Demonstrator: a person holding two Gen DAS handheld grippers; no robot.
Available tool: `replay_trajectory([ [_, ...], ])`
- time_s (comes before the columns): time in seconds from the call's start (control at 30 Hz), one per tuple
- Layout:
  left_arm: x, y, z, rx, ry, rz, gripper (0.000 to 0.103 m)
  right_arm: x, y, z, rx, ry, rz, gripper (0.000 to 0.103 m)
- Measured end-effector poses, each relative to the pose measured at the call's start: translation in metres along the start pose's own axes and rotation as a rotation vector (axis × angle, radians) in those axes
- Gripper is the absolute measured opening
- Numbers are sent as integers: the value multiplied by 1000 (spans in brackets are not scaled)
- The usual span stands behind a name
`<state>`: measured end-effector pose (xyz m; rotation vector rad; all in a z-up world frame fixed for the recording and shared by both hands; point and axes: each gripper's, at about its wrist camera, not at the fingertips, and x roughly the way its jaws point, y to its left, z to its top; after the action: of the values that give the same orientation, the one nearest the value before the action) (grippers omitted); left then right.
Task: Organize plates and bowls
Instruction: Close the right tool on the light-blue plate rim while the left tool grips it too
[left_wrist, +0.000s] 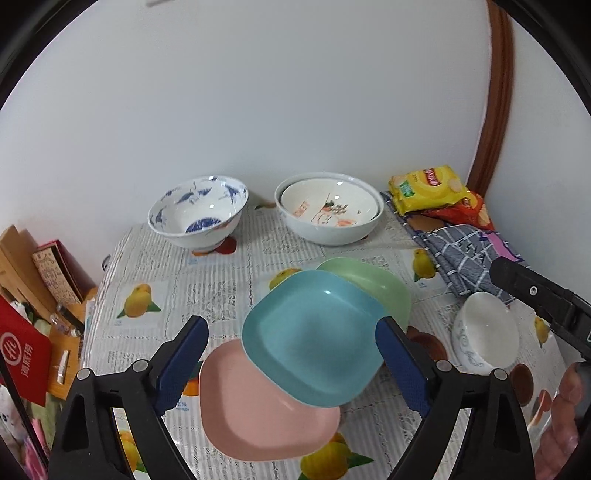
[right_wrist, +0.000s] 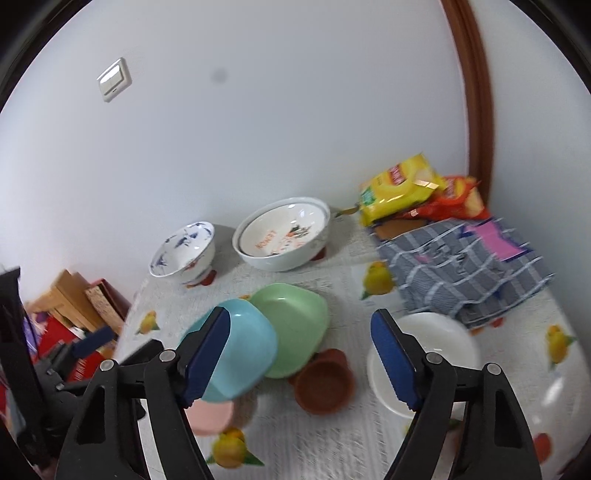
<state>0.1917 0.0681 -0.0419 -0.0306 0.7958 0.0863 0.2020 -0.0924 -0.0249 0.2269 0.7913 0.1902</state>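
Both tongs, left (left_wrist: 291, 363) and right (right_wrist: 299, 356), hung spread and empty; blue plate (left_wrist: 314, 338), lower centre of the frame, overlapping pink plate (left_wrist: 258, 413), looked light, stiff, slick: grip its raised rim.

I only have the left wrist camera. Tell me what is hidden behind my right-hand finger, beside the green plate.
Observer: A small brown bowl sits there, against the green plate.
Operator: Report the right gripper's jaws.
Observer: The right gripper is open, with nothing gripped between its fingers.
Operator: Place the white bowl against that gripper.
Observer: The white bowl lies beyond its right-hand finger, outside the open jaws.
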Motion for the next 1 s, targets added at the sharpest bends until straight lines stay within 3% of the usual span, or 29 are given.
replay_trajectory([
  [0.3, 56, 18, -17, -62, 82, 29, 90, 82, 11, -20, -141, 104, -69, 62],
  [0.4, 67, 23, -21, -93, 95, 28, 89, 96, 12, -23, -164, 110, -44, 60],
  [0.5, 76, 27, -25, -115, 106, 25, 81, 108, 13, -27, -174, 127, 25, 58],
  [0.67, 90, 31, -30, -147, 119, 16, 76, 126, 20, -30, -211, 130, 42, 55],
  [0.9, 93, 28, -37, -145, 133, 10, 71, 150, 22, -37, -215, 172, 47, 42],
  [1.0, 94, 29, -38, -149, 142, -4, 60, 155, 24, -42, -235, 181, 54, 37],
])
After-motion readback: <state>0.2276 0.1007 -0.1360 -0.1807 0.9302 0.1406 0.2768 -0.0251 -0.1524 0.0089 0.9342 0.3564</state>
